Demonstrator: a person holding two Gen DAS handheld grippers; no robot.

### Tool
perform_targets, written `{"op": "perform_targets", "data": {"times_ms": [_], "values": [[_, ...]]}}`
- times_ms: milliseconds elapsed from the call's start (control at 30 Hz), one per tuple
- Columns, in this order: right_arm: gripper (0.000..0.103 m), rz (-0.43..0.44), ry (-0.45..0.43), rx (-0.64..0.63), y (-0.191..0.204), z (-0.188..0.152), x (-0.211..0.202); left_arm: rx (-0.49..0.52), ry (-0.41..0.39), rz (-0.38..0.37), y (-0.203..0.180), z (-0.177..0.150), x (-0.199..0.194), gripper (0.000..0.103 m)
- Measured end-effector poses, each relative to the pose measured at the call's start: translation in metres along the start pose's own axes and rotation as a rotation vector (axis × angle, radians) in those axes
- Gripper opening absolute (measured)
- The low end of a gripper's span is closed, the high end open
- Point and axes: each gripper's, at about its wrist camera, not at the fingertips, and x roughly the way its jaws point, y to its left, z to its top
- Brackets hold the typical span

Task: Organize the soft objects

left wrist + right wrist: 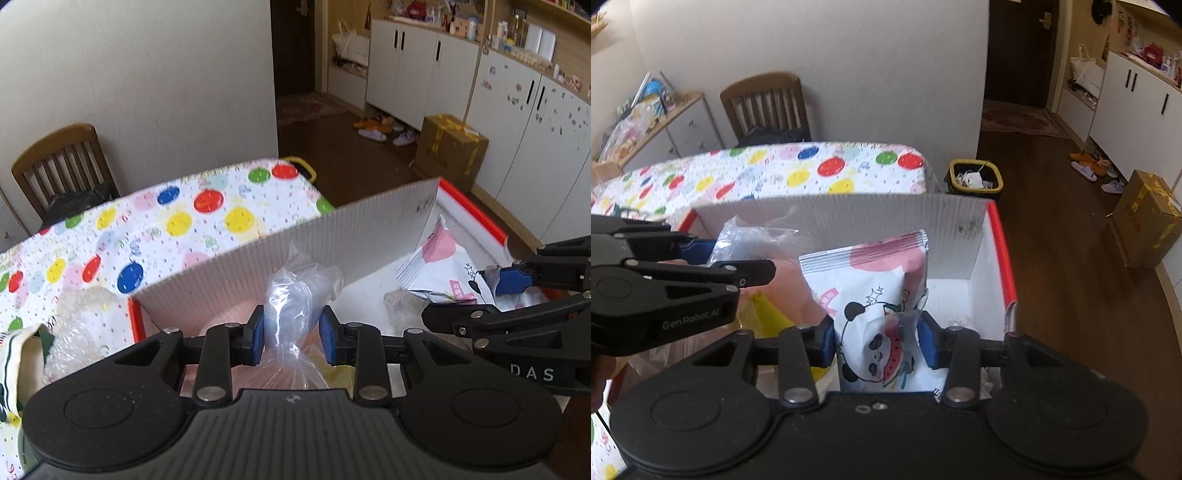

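A crumpled clear plastic bag (295,295) is pinched between the blue pads of my left gripper (291,332), which is shut on it over the left part of a white corrugated box with a red rim (332,240). My right gripper (877,339) is shut on a white and pink panda-print pack (871,280), held upright inside the box (849,218) toward its right side. From the right wrist view, the left gripper (738,258) and clear bag (753,236) show at the left. The left wrist view has the right gripper (476,295) and pack (436,258) at the right. Pink (790,291) and yellow (764,314) bags lie in the box.
The box stands on a table with a dotted cloth (184,221). Bubble wrap (81,325) and a green-and-white fabric item (22,354) lie left of the box. A wooden chair (764,107) is behind the table, a yellow-rimmed bin (975,177) and cardboard carton (1145,218) on the floor.
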Motion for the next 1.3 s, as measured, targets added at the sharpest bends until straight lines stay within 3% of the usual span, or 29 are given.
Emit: {"op": "perform_targets", "data": {"times_ms": [233, 467, 600, 667, 733, 800, 1000, 1300], "values": [[0.047, -0.031, 0.008, -0.054, 0.008, -0.003, 0.003, 0.013, 0.049, -0.012, -0.003, -0.005, 0.009, 0.03], [0.062, -0.03, 0.008, -0.08, 0.011, -0.005, 0.0, 0.011, 0.043, -0.019, -0.003, -0.005, 0.006, 0.03], [0.065, -0.023, 0.0, -0.087, 0.012, -0.005, -0.005, -0.007, 0.034, -0.04, 0.0, -0.006, 0.0, 0.03], [0.067, -0.021, -0.011, -0.086, 0.011, -0.006, -0.009, -0.013, 0.02, -0.051, 0.001, -0.007, -0.004, 0.035], [0.067, -0.018, -0.025, -0.085, 0.01, -0.005, -0.015, -0.016, 0.003, -0.055, 0.002, -0.007, -0.01, 0.057], [0.071, -0.019, -0.036, -0.085, 0.008, -0.005, -0.02, -0.019, -0.022, -0.034, 0.001, -0.007, -0.017, 0.064], [0.075, -0.009, -0.06, -0.073, 0.004, -0.006, -0.036, -0.03, -0.068, -0.052, 0.003, -0.008, -0.037, 0.07], [0.081, 0.025, -0.128, -0.057, 0.007, -0.008, -0.074, -0.04, -0.133, -0.062, 0.004, -0.015, -0.08, 0.071]]}}
